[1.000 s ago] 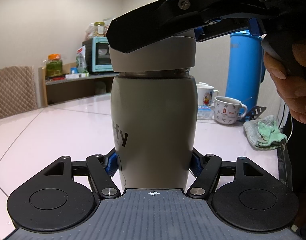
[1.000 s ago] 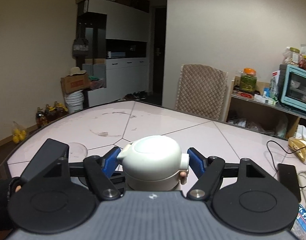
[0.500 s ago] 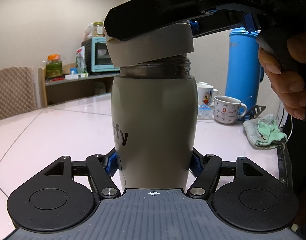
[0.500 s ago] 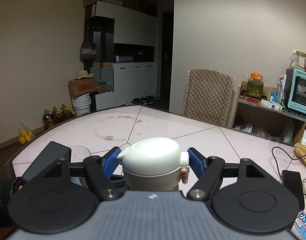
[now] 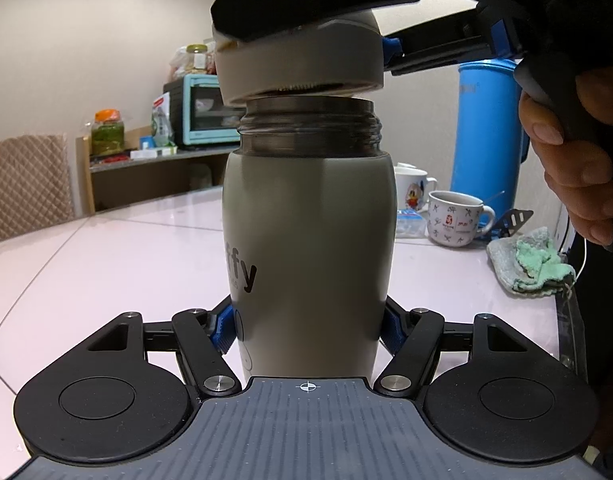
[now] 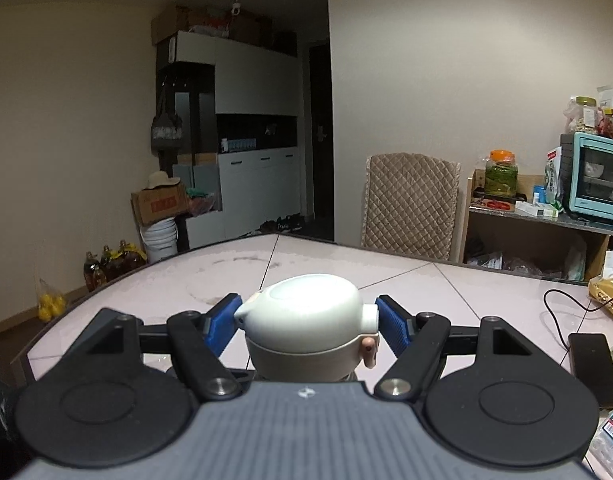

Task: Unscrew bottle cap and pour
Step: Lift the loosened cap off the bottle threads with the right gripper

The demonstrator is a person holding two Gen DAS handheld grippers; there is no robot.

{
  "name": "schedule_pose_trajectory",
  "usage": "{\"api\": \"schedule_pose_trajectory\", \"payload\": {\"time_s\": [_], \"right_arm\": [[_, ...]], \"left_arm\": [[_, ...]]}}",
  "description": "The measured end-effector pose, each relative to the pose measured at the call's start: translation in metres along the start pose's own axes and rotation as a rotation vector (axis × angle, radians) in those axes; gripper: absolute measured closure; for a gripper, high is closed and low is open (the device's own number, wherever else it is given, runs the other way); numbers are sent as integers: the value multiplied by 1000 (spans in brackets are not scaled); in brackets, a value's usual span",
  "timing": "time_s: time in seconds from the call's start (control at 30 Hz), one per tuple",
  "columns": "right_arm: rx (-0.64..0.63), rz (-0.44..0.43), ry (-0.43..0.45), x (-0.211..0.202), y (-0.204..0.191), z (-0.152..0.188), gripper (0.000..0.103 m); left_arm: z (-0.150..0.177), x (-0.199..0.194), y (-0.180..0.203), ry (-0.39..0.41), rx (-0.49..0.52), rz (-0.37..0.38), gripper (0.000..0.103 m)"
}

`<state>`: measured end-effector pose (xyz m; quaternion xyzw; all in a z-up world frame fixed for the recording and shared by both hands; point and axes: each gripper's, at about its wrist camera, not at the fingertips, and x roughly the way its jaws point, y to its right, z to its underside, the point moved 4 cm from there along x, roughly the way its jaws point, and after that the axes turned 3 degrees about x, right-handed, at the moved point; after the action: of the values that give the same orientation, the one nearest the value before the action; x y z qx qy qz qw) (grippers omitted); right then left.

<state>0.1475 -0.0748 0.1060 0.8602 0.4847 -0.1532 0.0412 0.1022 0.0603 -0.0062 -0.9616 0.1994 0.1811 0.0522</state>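
A grey-beige bottle (image 5: 310, 248) with black lettering stands upright on the pale table. My left gripper (image 5: 308, 326) is shut on its lower body. Its threaded steel neck (image 5: 308, 128) is bare. My right gripper (image 6: 308, 322) is shut on the white domed cap (image 6: 306, 312). In the left wrist view the cap (image 5: 298, 64) hangs just above the neck, clear of the threads and slightly tilted. The bottle itself is hidden below the cap in the right wrist view.
Two printed mugs (image 5: 456, 218) and a tall blue container (image 5: 488, 136) stand behind the bottle on the right. A green cloth (image 5: 530, 266) lies near the right table edge. A black phone (image 6: 594, 368) and cable lie on the table. A quilted chair (image 6: 410, 204) stands beyond.
The cap has come off the threads and risen clear of the neck with my right gripper. The bottle and my left gripper have stayed in place.
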Motion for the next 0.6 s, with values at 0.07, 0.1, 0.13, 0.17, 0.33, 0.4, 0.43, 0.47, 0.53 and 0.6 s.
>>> {"api": "schedule_pose_trajectory", "payload": {"time_s": [0.07, 0.1, 0.13, 0.17, 0.33, 0.4, 0.43, 0.47, 0.53, 0.6], "right_arm": [[9, -1, 8, -2, 0, -1, 28], [13, 3, 14, -3, 0, -2, 28], [17, 7, 20, -4, 1, -2, 28], [19, 10, 23, -4, 1, -3, 28], [26, 47, 42, -10, 1, -6, 28], [30, 56, 48, -11, 1, -7, 28], [34, 62, 56, -13, 2, -9, 28], [38, 69, 64, -14, 3, -10, 28], [45, 80, 71, -17, 5, -10, 28], [51, 90, 79, -18, 7, -10, 28]], "left_arm": [[0, 1, 1, 0, 1, 0, 31], [0, 0, 0, 0, 0, 0, 31], [1, -2, -3, 0, -2, 1, 31], [1, -2, -3, 0, -3, 0, 31], [1, -2, -4, 0, 2, 1, 31], [0, -2, -4, -1, 4, 0, 31], [0, -2, -5, -1, 4, -1, 31], [0, -2, -5, -1, 4, -1, 31], [0, -2, -5, -1, 5, -1, 31], [1, -2, -6, -1, 5, -1, 31]]}}
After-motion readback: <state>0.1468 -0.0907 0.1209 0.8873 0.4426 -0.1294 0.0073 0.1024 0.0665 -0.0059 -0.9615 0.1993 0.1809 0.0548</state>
